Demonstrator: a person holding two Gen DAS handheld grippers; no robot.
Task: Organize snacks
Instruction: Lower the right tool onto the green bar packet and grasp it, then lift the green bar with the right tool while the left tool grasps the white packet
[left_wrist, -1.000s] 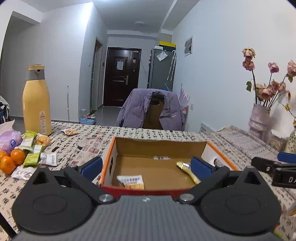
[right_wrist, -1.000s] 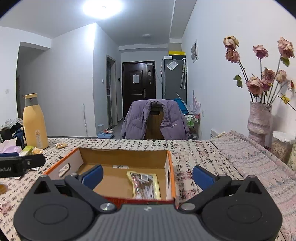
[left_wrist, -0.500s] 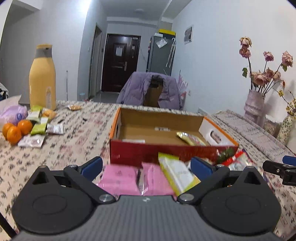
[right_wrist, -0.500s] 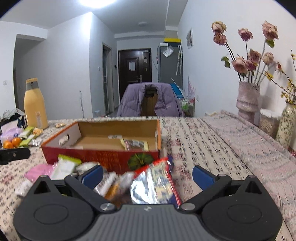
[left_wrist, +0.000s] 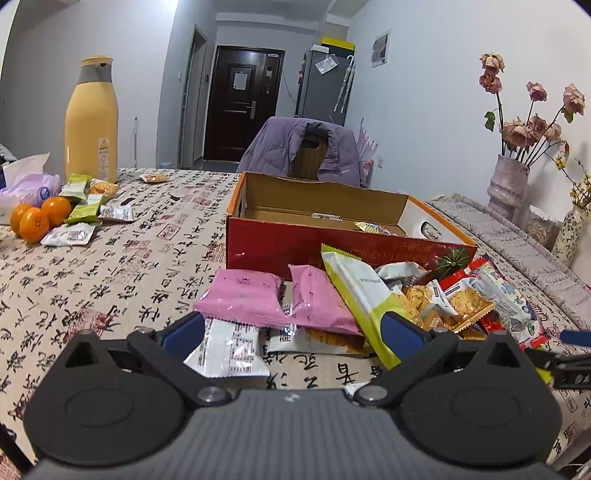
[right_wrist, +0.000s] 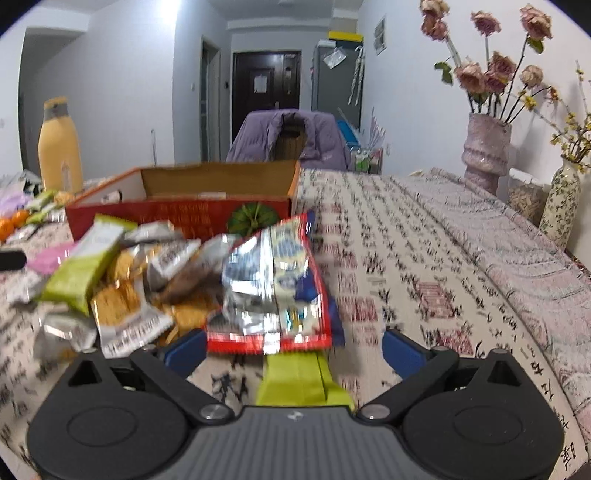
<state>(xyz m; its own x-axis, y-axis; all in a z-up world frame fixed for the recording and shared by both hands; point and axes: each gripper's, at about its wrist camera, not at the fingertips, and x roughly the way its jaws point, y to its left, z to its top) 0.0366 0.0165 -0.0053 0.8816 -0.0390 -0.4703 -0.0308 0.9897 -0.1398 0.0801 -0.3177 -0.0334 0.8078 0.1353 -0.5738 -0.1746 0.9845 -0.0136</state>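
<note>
Cardboard box (left_wrist: 332, 236): red-fronted and open-topped, it stands on the table just behind the snack pile; a gold-wrapped snack (left_wrist: 373, 229) shows over its front wall.
Snack pile (left_wrist: 424, 299): loose packets lie heaped on the tablecloth in front of the box, some overlapping.
Pink packets (left_wrist: 258, 299): two lie side by side at the left end of the pile, just ahead of the left gripper.
White and green packet (left_wrist: 360, 291): it lies slanted across the pile, its near end beside the left gripper's right finger.
Red and silver packet (right_wrist: 273, 284): it lies at the right end of the pile, its near edge just ahead of the right gripper's fingers; this view is blurred.
Green packet (right_wrist: 299, 380): it lies under the red and silver one, reaching back between the right gripper's fingers.
Left gripper (left_wrist: 293, 338): jaws wide apart, grasping nothing, low over a white packet (left_wrist: 231, 352) at the near edge of the pile.
Right gripper (right_wrist: 291, 350): jaws spread but closing, with the packets between them and not pressed by either pad.
Table (left_wrist: 110, 266): covered by a cloth printed with black characters.
Second group of snacks (left_wrist: 83, 206): well apart at the far left, beside the oranges (left_wrist: 38, 218) and the yellow bottle (left_wrist: 91, 122).
Vase of dried roses (right_wrist: 484, 155): it stands at the far right by the wall.
</note>
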